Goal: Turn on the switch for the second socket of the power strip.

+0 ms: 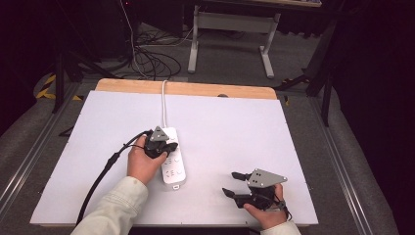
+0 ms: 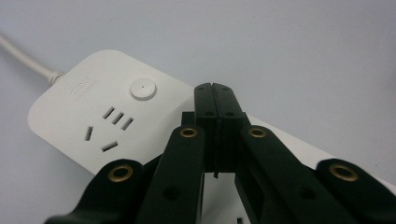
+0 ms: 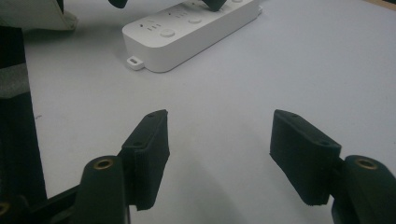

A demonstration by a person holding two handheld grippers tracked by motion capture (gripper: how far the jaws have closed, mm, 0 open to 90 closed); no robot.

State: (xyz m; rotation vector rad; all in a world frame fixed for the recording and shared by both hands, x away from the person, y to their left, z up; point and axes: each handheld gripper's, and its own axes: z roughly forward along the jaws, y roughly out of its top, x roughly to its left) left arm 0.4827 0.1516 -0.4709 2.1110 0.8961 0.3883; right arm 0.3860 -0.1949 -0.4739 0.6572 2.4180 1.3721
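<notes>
Your left gripper (image 1: 169, 146) rests over the power strip (image 1: 174, 164), and its fingers (image 2: 215, 100) are pressed together with nothing between them. In the left gripper view the closed tips hang over the middle of the strip's top face, a little beyond the round button (image 2: 143, 88), which lies to their left next to a socket. From this view I cannot tell if the tips touch the plastic. The strip lies near the middle of the tabletop (image 1: 230, 132), its long axis running away from you, and its white cable (image 1: 164, 105) leaves from the far end. Your left hand (image 1: 142, 164) is clearly the nearer one. Your right gripper (image 1: 234, 183) waits well apart, low at the near right, fingers (image 3: 148, 149) wide apart and empty, pointing toward the strip's near end.
</notes>
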